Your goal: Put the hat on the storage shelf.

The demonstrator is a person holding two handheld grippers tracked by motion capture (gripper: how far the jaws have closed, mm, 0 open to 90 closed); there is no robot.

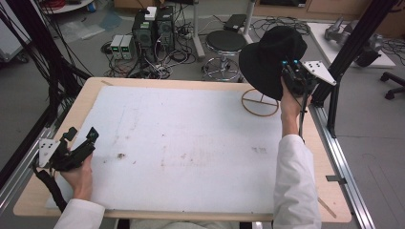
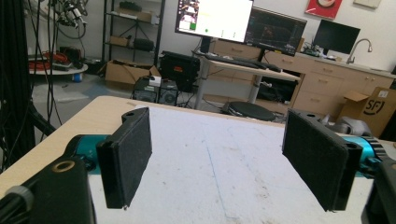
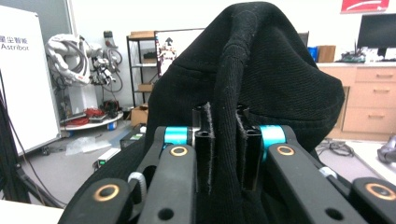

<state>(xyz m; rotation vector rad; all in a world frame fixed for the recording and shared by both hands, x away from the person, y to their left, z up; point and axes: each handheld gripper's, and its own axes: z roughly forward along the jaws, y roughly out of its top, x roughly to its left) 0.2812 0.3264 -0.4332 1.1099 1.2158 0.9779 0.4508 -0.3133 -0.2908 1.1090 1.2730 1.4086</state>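
Nearest to me, at the front left corner of the worktop [image 1: 191,143], the left gripper [image 1: 80,135] rested low in the person's hand with its jaws spread wide and nothing between them; in the left gripper view the two black pads [image 2: 126,156] framed only bare white surface. That hand seemed to be waiting rather than working. Farther back and to the right, the right gripper [image 1: 290,71] was raised above the far right corner, its jaws clenched on a fold of a black hat [image 1: 270,59], and the right gripper view showed the knit cloth [image 3: 261,79] pinched tight between the pads and bulging up beyond them. The hat hung in the air, clear of the worktop, just over a small wooden stand [image 1: 260,102] made of a ring base and a thin upright. I judged the job about midway: the hat was picked up and carried to the stand, but not yet lowered onto it, so setting it down and letting go were left. No box, tray or other container stood on the worktop, so nothing was held in one. Beyond the edge sat a round stool [image 1: 226,42] and computer boxes [image 1: 153,31] amid tangled cables on the floor.
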